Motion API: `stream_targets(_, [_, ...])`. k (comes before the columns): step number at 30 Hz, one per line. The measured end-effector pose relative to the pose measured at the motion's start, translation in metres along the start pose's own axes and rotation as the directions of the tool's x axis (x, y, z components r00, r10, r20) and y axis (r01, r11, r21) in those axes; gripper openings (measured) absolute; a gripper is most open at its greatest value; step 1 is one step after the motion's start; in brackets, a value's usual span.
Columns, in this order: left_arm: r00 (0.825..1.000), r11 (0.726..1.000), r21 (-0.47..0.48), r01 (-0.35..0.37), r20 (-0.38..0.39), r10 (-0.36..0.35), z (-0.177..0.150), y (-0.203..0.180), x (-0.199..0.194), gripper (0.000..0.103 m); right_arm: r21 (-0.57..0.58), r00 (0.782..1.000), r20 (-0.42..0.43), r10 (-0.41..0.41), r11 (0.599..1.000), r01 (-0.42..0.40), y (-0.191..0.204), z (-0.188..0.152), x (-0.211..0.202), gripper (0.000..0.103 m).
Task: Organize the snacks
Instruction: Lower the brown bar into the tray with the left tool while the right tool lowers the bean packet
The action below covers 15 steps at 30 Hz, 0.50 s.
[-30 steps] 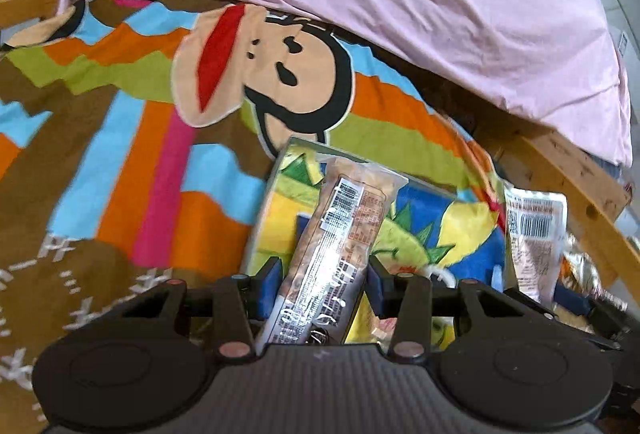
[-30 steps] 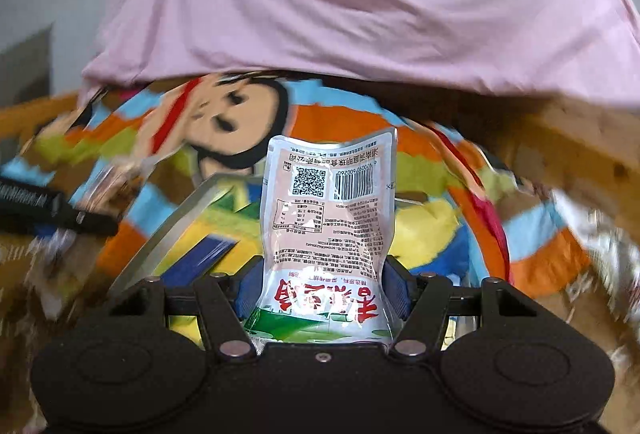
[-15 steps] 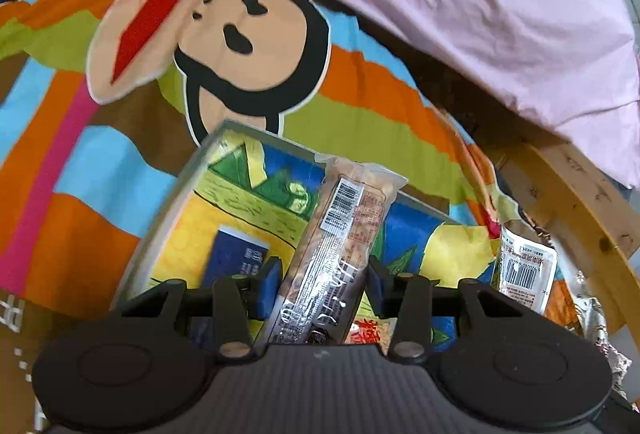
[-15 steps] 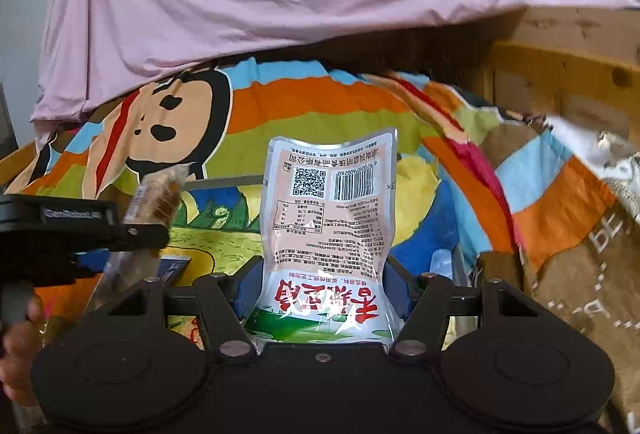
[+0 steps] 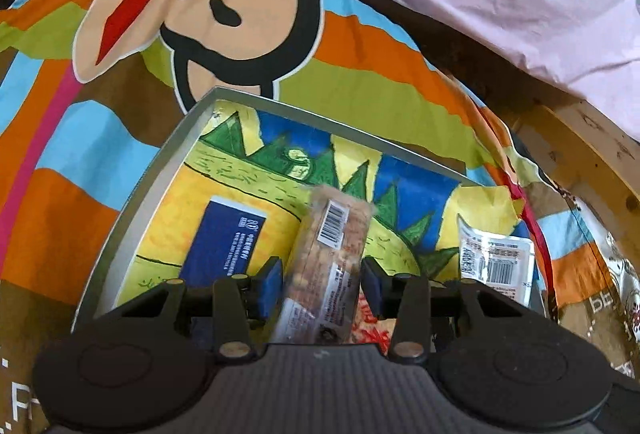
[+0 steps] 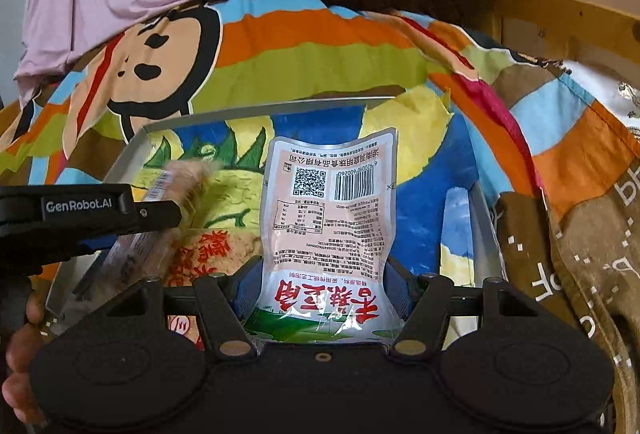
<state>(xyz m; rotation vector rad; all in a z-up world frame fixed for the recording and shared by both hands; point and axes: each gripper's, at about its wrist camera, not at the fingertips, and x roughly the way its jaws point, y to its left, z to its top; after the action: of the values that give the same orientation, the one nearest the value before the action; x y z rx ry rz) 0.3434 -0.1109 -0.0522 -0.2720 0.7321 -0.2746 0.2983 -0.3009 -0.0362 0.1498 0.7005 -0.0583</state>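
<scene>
Left wrist view looks down into a shallow grey-rimmed tray [image 5: 156,186] lined with a bright cartoon print, lying on a striped monkey-print blanket [image 5: 80,138]. The left gripper [image 5: 320,284] is clamped narrow on a long clear-wrapped snack bar [image 5: 328,262], barcode end pointing forward over the tray floor. A dark blue snack box [image 5: 228,238] already lies flat just to its left, and a red-printed packet [image 6: 216,254] sits under the bar's near end.

In the right wrist view, the right gripper [image 6: 320,298] holds a white and pink snack pouch [image 6: 328,218] by its printed end, jaws at a middling width, pads pressing its sides. The pouch hangs above the tray's right half.

Both items seem ready to be set down. For the bar, the free strip between the blue box and the right side looks best: lower it until it lies flat, parallel to the box, then open the jaws. The pouch should go further right, where the lining is bare.

What could interfere: the left gripper's arm crosses the lower left of the right view, near the pouch, so the two releases are better staggered. The tray's right wall [image 6: 486,218] is low and the blanket bunches against it. Other packets may lie on the blanket beyond that wall, but the picture is too distorted there to say.
</scene>
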Motion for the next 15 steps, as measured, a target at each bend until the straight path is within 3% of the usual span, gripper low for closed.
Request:
stream_targets(10, [0.999, 0.999, 0.001, -0.037, -0.018, 0.037, -0.002, 0.003, -0.001, 0.047, -0.005, 1.000, -0.026, 0.004, 1.000, -0.004, 0.000, -0.001, 0.003, 0.071])
stream_targets(15, [0.999, 0.999, 0.003, -0.044, 0.004, 0.044, 0.000, 0.002, -0.012, 0.062, 0.009, 1.000, -0.021, 0.012, 1.000, -0.012, -0.003, 0.002, -0.002, 0.079])
